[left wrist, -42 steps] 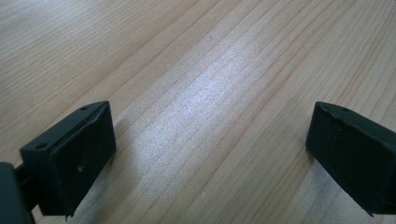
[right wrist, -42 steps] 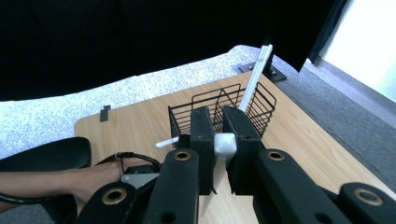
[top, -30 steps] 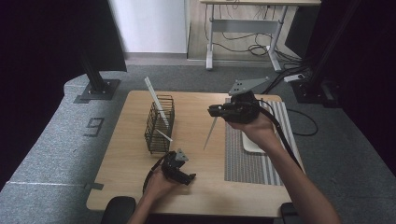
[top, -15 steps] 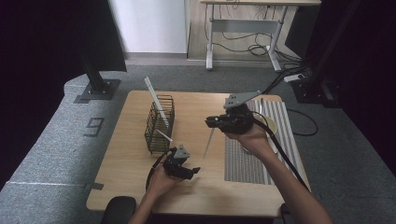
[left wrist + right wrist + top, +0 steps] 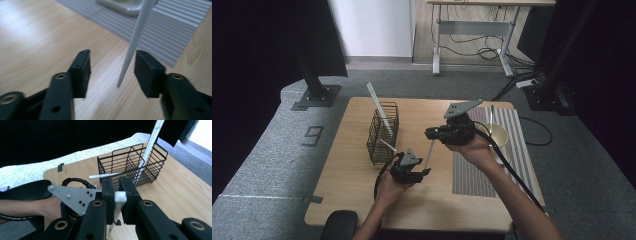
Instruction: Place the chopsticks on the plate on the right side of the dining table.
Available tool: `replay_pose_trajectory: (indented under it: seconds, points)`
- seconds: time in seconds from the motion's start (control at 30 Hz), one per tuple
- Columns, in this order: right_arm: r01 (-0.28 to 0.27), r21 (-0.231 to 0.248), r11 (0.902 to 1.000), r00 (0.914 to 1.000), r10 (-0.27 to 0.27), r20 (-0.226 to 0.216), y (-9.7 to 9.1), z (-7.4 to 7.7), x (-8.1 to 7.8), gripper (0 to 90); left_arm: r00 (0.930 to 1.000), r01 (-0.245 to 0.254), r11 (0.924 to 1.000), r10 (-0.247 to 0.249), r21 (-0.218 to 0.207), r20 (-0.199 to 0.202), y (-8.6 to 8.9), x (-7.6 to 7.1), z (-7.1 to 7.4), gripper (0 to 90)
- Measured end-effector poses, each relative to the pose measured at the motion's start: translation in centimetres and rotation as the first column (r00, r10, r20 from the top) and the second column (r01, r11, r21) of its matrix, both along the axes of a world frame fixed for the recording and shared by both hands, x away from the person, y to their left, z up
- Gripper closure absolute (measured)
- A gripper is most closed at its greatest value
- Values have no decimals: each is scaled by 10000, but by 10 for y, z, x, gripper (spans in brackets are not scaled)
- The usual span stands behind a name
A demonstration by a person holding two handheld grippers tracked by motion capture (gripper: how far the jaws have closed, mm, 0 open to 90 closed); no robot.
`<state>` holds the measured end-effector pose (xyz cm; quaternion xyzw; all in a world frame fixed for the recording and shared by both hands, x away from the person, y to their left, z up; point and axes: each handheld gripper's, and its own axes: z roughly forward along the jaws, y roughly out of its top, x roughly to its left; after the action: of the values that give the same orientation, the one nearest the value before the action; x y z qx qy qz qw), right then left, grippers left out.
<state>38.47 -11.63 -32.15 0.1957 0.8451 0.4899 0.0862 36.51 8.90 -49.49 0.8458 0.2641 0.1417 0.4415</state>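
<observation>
We pinch the white chopstick (image 5: 429, 152) by its top end in our right gripper (image 5: 430, 134), long axis near upright, tip down between our left gripper's (image 5: 426, 171) closing, not-yet-touching jaws above the counter (image 5: 352, 190).

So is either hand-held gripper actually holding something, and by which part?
The right hand-held gripper clamps a white chopstick by its thick top end. The left hand-held gripper straddles its tip, not touching.
</observation>
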Motion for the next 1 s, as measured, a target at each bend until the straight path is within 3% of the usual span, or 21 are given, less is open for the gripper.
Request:
replay_pose_trajectory:
  seconds: [0.07,0.5,0.73,0.8,1.0]
  points:
    - [-13,-10,10000,10000,13,-59,2,-1,0,819,9999,115,9998,-115,-151,48,-1,-1,2,593]
    - [-141,-46,9999,9998,140,-150,11,-1,1,819,9990,430,9989,-428,-201,125,-2,-5,9,831]
    - [-14,-205,9998,10000,12,-85,10,-2,1,806,9979,615,9979,-619,209,207,-3,-7,11,854]
    - [183,-418,9990,9997,-176,158,10,-1,0,760,9975,654,9975,-660,252,244,-3,-7,11,854]
    - [1145,-1004,9883,9911,-1068,790,8,-3,2,499,9971,746,9968,-750,296,132,-1,-6,11,857]
